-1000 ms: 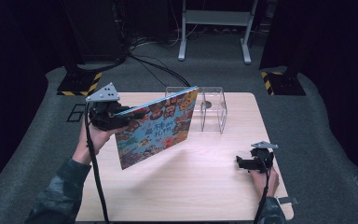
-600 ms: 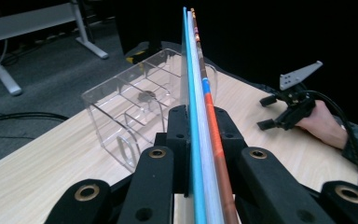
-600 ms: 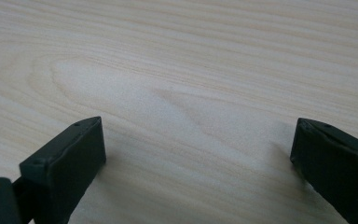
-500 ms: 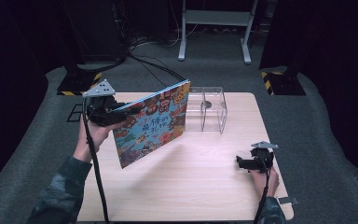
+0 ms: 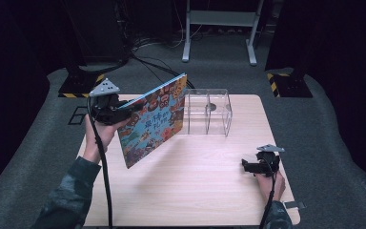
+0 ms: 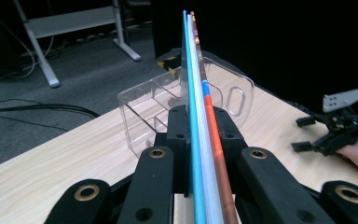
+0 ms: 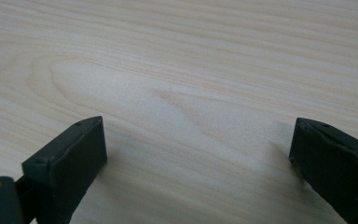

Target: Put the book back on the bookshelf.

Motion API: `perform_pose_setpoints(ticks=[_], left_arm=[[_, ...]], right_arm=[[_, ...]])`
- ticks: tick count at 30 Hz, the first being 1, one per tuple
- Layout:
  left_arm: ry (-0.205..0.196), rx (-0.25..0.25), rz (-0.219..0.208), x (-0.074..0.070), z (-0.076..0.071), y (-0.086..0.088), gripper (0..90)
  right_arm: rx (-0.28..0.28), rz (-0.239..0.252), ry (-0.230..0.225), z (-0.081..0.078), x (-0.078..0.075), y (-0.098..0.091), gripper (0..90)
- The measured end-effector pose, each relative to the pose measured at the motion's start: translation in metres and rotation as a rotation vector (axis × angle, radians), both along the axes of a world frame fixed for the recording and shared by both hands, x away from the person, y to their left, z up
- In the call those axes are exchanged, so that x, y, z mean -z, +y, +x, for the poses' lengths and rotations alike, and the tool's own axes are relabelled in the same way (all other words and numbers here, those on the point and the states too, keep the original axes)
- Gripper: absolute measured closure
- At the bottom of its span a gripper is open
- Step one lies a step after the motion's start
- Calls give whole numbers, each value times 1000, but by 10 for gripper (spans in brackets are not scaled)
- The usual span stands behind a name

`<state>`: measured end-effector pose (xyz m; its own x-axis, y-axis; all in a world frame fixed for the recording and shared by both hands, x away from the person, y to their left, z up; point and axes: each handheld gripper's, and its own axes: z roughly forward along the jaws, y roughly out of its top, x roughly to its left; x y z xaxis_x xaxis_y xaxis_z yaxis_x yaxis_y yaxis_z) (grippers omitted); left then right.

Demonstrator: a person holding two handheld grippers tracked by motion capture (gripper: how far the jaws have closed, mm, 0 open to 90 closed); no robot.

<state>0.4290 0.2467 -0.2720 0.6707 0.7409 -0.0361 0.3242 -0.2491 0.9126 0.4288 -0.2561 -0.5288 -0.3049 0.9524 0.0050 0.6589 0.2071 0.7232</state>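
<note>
The thin picture book [image 5: 155, 119], its cover crowded with colourful cartoon figures, hung tilted above the counter [image 5: 195, 191], one corner lowest.

Book edge clamped dead centre

The two black jaws pinch a thin book [image 6: 199, 116] edge-on, running up the middle of the frame; a clear plastic organiser [image 6: 158, 100] stands behind it on the wooden table [image 6: 51, 158], the other gripper [image 6: 307, 135] at far right.

The light wooden bench [image 5: 195, 191] stands on grey carpet floor [image 5: 329, 129] in a dark room, with a grey metal frame stand [image 5: 219, 19] beyond it, black cables [image 5: 143, 52] trailing across the floor, and black bases marked with yellow-black hazard tape [image 5: 286, 83] at both far corners.
</note>
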Motion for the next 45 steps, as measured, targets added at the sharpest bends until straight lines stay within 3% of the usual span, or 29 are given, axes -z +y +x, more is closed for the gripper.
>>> perform_pose_setpoints(ticks=[17, 30, 45], left_arm=[[-2, -108, -68, 16, 19, -24, 802], [-46, -204, -105, 32, 26, -45, 802], [-60, -251, -136, 47, 37, -57, 802]], right_arm=[[16, 11, -3, 0, 0, 0, 42], [16, 16, -5, 0, 0, 0, 55], [11, 15, -8, 0, 0, 0, 63]])
